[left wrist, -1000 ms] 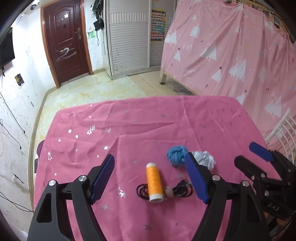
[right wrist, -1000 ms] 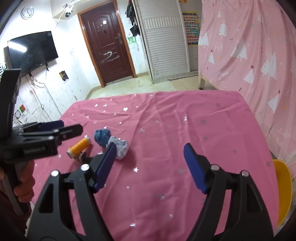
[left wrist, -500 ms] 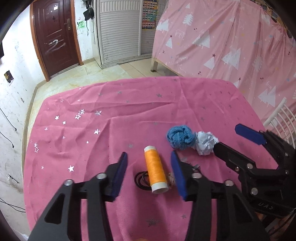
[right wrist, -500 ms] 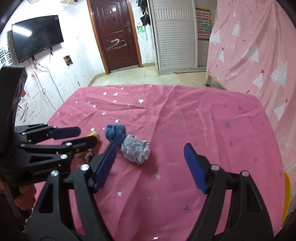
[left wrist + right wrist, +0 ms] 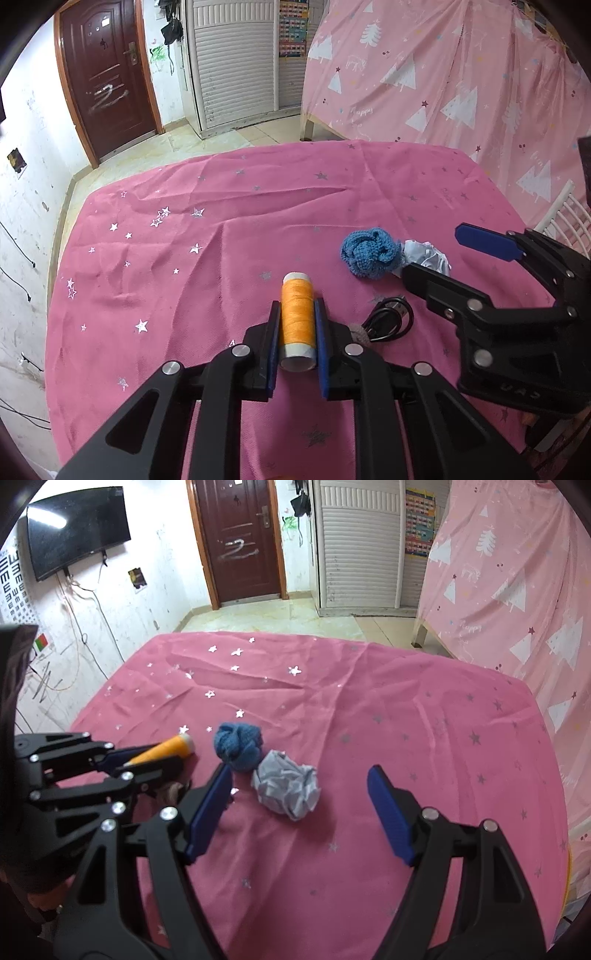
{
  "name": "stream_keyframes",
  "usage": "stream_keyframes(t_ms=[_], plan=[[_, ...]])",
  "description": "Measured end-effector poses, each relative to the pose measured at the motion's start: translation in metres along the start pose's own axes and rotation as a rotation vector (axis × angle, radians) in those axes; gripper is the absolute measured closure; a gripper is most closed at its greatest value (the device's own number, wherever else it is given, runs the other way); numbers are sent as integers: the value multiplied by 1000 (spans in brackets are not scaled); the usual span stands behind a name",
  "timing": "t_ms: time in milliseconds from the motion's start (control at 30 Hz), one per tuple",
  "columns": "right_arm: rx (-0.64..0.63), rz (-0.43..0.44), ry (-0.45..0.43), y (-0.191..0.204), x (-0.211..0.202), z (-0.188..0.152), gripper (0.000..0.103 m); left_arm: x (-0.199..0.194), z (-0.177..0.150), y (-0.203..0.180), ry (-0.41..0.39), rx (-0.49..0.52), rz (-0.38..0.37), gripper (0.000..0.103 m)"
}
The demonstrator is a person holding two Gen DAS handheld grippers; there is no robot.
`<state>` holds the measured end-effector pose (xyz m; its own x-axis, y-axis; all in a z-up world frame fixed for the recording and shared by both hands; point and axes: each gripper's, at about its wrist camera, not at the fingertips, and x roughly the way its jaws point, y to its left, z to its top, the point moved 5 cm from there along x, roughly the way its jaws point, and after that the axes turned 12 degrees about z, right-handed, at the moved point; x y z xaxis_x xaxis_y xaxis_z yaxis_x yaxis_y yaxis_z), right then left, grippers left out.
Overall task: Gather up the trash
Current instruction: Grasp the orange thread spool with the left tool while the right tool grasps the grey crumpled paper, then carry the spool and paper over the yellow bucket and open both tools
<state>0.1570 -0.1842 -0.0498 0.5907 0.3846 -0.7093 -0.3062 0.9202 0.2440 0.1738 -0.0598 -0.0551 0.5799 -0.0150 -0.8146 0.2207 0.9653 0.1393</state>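
My left gripper (image 5: 296,314) is shut on an orange thread spool (image 5: 297,317) that lies on the pink starred tablecloth (image 5: 221,240). The spool also shows in the right wrist view (image 5: 162,752), between the left gripper's fingers. A crumpled grey paper ball (image 5: 286,789) lies on the cloth just ahead of my right gripper (image 5: 299,797), which is open and empty, with its jaws on either side of it. In the left wrist view the paper ball (image 5: 428,256) is partly hidden by the right gripper. A blue knitted ball (image 5: 238,746) touches the paper on its left.
A coiled black cable (image 5: 389,321) and a small brownish object (image 5: 358,332) lie right of the spool. A pink curtain (image 5: 517,572) hangs at the right. A yellow rim (image 5: 569,875) shows past the table's right edge. A white chair back (image 5: 565,218) stands at the right.
My left gripper has closed from wide open onto the orange spool. My right gripper has moved forward to the paper ball, staying open.
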Motion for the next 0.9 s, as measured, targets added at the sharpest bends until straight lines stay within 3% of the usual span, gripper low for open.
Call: stream_keyframes(t_ms=[67, 133, 267, 500, 900], plan=[[-3, -1, 14, 2, 4, 1, 31, -2, -1, 1, -2, -4, -3, 93], [-3, -1, 27, 1, 8, 0, 47, -3, -1, 4, -5, -12, -3, 93], [10, 14, 52, 0, 13, -1, 69, -4, -1, 11, -4, -27, 3, 93], [16, 11, 23, -2, 5, -1, 71, -9, 1, 22, -10, -52, 20, 93], [60, 9, -106, -22, -46, 1, 71, -47, 15, 25, -77, -74, 26, 93]])
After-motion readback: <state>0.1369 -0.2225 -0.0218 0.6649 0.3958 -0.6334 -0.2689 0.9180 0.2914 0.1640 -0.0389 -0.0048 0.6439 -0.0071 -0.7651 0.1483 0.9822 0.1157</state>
